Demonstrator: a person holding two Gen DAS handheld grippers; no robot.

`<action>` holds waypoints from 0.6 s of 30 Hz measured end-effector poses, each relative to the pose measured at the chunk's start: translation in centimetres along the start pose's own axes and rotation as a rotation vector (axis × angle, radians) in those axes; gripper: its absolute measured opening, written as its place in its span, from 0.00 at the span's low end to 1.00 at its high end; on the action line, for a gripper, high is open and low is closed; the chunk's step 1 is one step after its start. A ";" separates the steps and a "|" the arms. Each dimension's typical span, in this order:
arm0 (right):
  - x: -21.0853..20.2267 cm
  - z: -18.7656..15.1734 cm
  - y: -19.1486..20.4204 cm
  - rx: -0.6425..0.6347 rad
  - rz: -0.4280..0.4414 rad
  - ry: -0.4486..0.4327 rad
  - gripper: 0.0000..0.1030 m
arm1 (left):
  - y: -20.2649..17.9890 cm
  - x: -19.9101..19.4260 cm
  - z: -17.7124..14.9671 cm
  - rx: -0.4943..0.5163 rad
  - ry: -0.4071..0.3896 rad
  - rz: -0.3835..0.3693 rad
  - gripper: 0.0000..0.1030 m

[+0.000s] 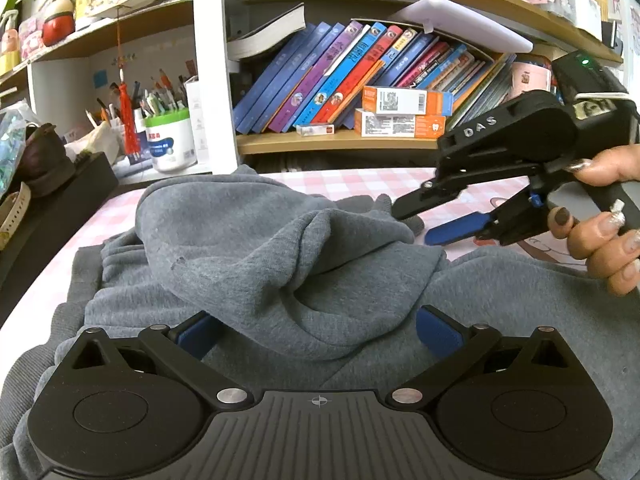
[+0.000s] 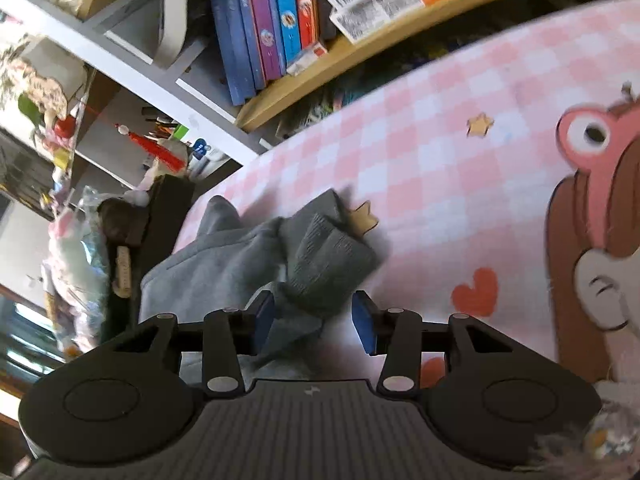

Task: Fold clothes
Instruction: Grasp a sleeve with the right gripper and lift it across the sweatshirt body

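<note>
A grey hooded sweatshirt (image 1: 256,248) lies rumpled on the pink checked table cover (image 1: 344,184), its hood bunched up in the middle. My left gripper (image 1: 318,330) is open, its blue pads on either side of a fold of the hood, low over the cloth. My right gripper (image 1: 416,220) shows in the left wrist view, open, held above the table at the sweatshirt's right side. In the right wrist view the right gripper (image 2: 314,322) is open just short of a ribbed grey cuff (image 2: 328,264) of the sweatshirt.
A bookshelf (image 1: 340,142) with leaning books and orange boxes runs along the back. A white tub of pens (image 1: 170,142) and clutter stand at the back left. A black box (image 1: 60,208) borders the table's left edge. The cover (image 2: 460,184) has a cartoon print at the right.
</note>
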State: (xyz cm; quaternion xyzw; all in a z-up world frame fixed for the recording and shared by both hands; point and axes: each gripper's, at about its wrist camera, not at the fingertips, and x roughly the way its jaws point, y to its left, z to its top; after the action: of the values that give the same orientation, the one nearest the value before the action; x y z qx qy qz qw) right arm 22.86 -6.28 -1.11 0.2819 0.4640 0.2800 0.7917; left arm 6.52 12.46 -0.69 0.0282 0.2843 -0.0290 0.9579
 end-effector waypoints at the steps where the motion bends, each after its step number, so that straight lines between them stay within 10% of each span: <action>1: 0.4 0.1 0.1 0.012 0.011 0.007 0.41 | 0.0 0.0 0.0 -0.001 0.000 0.000 1.00; 10: 0.4 0.9 0.7 -0.036 -0.043 -0.100 0.06 | 0.1 0.0 0.0 -0.009 0.001 -0.006 1.00; 18: -6.7 3.0 -2.0 -0.110 -0.248 -0.388 0.06 | 0.1 0.0 0.0 -0.005 0.000 -0.005 1.00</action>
State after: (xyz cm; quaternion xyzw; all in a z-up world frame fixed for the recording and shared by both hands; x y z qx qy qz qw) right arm 23.12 -12.94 2.52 0.2275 0.3184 0.1463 0.9086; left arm 6.49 12.52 -0.70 0.0253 0.2846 -0.0305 0.9578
